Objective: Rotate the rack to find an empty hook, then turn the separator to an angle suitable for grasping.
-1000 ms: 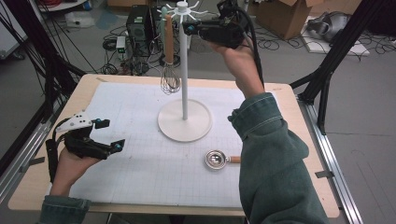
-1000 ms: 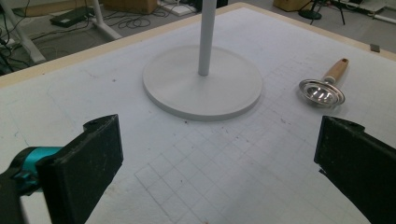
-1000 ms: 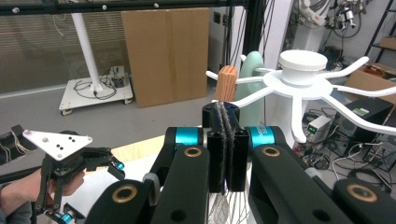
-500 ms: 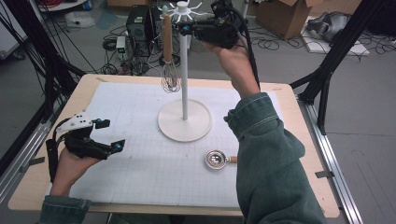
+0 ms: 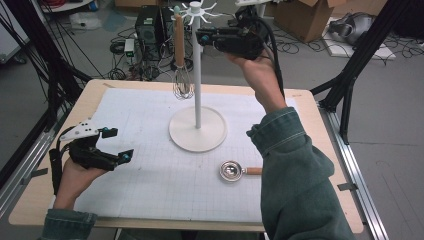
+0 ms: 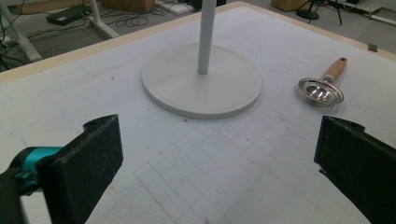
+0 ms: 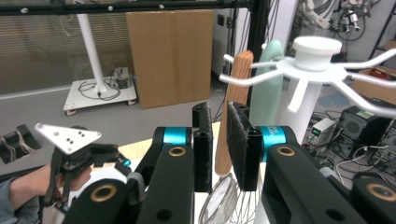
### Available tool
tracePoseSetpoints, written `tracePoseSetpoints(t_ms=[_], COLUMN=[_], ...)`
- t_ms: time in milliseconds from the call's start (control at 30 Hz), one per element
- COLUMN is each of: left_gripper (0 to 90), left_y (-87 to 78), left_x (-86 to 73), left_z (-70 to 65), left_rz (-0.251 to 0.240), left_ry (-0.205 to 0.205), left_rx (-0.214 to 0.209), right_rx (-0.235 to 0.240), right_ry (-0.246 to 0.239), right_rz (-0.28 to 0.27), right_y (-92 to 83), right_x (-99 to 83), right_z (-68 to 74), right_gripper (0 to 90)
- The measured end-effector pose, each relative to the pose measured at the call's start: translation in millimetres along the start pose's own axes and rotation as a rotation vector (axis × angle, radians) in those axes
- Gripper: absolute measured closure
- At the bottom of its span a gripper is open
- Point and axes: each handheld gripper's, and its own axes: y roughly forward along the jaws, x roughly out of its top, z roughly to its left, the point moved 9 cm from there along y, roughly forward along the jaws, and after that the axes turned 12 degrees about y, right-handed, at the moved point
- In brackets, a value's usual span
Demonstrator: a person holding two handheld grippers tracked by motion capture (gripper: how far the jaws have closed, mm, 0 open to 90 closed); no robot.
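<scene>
A white utensil stand point(image 5: 197, 131) with hook arms at its top point(image 7: 317, 51) stands mid-table on the gridded mat. A whisk with a wooden handle point(image 5: 179, 42) hangs from one hook, its wires over the far side of the mat. My right gripper point(image 5: 201, 36) is raised level just right of that handle. Its jaws have just been opening to a narrow gap point(image 7: 219, 109); the pads press on nothing, and the handle point(image 7: 239, 79) shows just beyond them. My left gripper point(image 5: 118, 144) rests open and empty point(image 6: 215, 163) at the mat's left. A small metal strainer point(image 5: 232, 171) lies right of the base.
The stand's round base point(image 6: 201, 88) and the strainer point(image 6: 322, 88) lie ahead of the left jaws. A pale green utensil point(image 7: 270, 79) hangs behind the whisk handle. Cardboard boxes, cables and electronics sit on the floor beyond the table's far edge. Black frame legs flank the table.
The right gripper's jaws have parted a little beside the whisk handle, and the whisk stays hanging on its hook. The left gripper has not moved.
</scene>
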Motion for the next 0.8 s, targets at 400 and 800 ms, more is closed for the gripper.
tracePoseSetpoints(t_ms=[400,800], left_gripper=[1.7,1.7], left_y=[2.2,7.8], left_x=[-0.6,-0.8], left_z=[-1.7,-7.2], left_rz=[0.010,0.017], left_ry=[0.006,0.010], left_rx=[-0.009,-0.030], right_rx=[-0.004,-0.034], right_ry=[0.046,0.105], right_rz=[0.047,0.122], right_y=[-22.1,-42.9], right_x=[-48.5,-125.7], right_z=[-11.2,-33.9], right_gripper=[53.5,42.1])
